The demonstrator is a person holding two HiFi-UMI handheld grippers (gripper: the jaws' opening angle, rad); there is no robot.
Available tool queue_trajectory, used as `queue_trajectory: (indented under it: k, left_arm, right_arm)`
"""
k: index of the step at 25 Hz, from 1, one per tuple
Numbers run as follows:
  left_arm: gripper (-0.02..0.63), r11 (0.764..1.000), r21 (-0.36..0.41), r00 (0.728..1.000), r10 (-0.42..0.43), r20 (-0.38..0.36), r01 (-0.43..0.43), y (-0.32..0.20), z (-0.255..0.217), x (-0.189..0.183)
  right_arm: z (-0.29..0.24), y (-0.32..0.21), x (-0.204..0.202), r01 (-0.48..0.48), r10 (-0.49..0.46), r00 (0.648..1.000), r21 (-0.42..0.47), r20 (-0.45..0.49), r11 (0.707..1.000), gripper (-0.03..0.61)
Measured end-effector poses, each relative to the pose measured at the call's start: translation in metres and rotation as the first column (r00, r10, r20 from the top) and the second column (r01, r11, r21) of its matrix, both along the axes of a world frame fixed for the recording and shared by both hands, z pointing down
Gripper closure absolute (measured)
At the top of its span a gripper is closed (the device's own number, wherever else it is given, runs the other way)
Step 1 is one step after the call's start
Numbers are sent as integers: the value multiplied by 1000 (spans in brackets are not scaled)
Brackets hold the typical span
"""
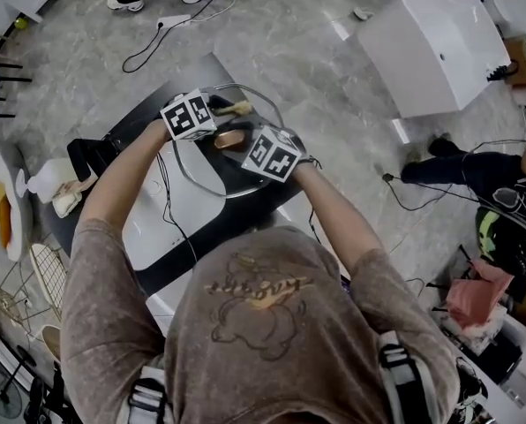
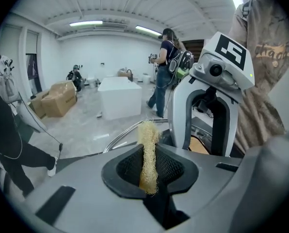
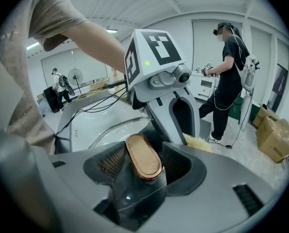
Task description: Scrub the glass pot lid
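Loofah [image 2: 147, 132] fills left tool [image 2: 149, 165]; right tool [image 3: 142, 168] clamps lid handle [image 3: 143, 155].

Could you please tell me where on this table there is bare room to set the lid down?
The dark far corner, between the table edge and the left tongs, is bare. The white surface beside the left arm is open except for a black cable. The centre is crowded: the right tongs hold the glass lid there.

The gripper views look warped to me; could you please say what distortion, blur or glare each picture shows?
Left gripper view: fisheye, dark corners, ceiling lights glare, loofah scrubber sharp. Right gripper view: same bending, lid handle glossy and sharp. Head view: evenly lit, floor curves outward.
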State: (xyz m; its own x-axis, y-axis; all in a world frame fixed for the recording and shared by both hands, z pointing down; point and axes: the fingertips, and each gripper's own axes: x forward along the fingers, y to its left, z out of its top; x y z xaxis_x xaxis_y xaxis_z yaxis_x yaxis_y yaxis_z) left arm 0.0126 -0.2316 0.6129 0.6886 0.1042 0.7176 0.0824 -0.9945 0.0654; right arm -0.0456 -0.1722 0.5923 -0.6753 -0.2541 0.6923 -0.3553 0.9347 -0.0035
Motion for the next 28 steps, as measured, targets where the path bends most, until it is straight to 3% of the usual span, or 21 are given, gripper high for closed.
queue_trajectory:
  k: [18, 28]
  left_arm:
    - [551, 999, -41, 998, -3, 57, 5, 13, 5, -22]
    - [551, 991, -80, 994, -100, 51, 104, 25, 3, -49]
  right_arm:
    - [5, 2, -3, -22, 22, 1000, -21, -4, 1000, 334]
    - [4, 3, -3, -20, 20, 1000, -27, -8, 999, 334]
